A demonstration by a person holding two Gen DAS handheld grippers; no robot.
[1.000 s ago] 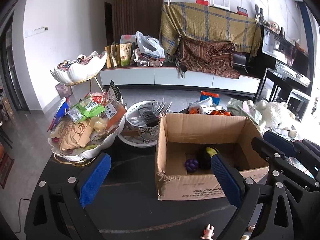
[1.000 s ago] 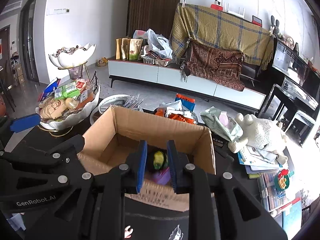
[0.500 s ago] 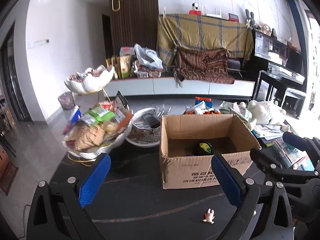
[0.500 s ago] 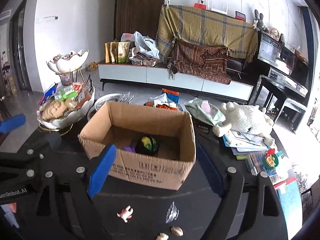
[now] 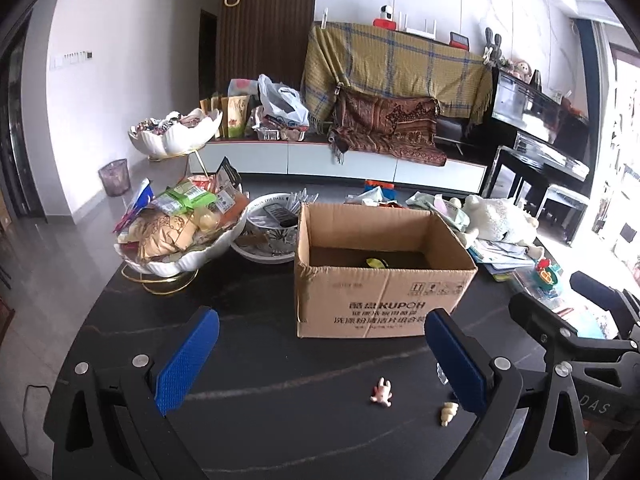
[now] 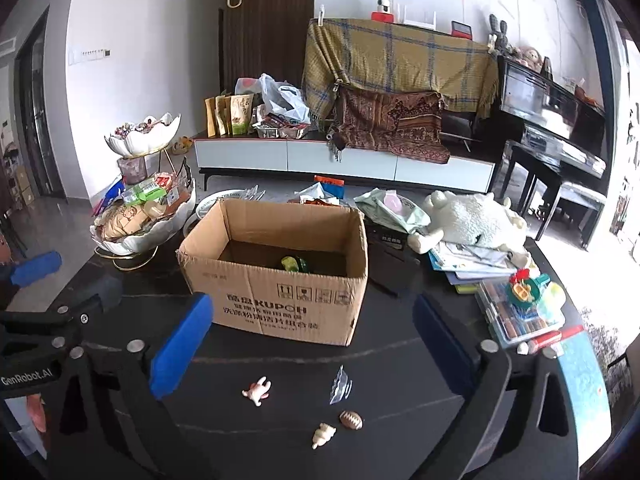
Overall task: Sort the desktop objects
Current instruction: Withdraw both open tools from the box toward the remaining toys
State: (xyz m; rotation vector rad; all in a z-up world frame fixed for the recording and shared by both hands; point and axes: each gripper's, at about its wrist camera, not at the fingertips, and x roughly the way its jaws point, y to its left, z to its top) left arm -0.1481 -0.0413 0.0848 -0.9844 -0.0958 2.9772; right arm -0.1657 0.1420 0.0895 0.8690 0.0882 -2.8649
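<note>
An open cardboard box (image 5: 380,304) (image 6: 280,304) stands on the black table with a yellow-green toy (image 6: 294,264) inside. In front of it lie a small pink figure (image 6: 257,391) (image 5: 382,392), a clear plastic piece (image 6: 341,380), a tiny brown football (image 6: 351,420) and a cream figurine (image 6: 323,435) (image 5: 448,413). My left gripper (image 5: 320,360) is open and empty, back from the box. My right gripper (image 6: 308,344) is open and empty above these small items.
A white petal-shaped snack bowl (image 5: 180,256) on a gold stand sits left of the box, with a patterned bowl (image 5: 268,236) behind it. At the right are a plush sheep (image 6: 476,220), papers and a crayon case (image 6: 516,316).
Both grippers pulled back from the box toward the table's near edge. The right gripper opened, leaving the yellow-green toy in the box.
</note>
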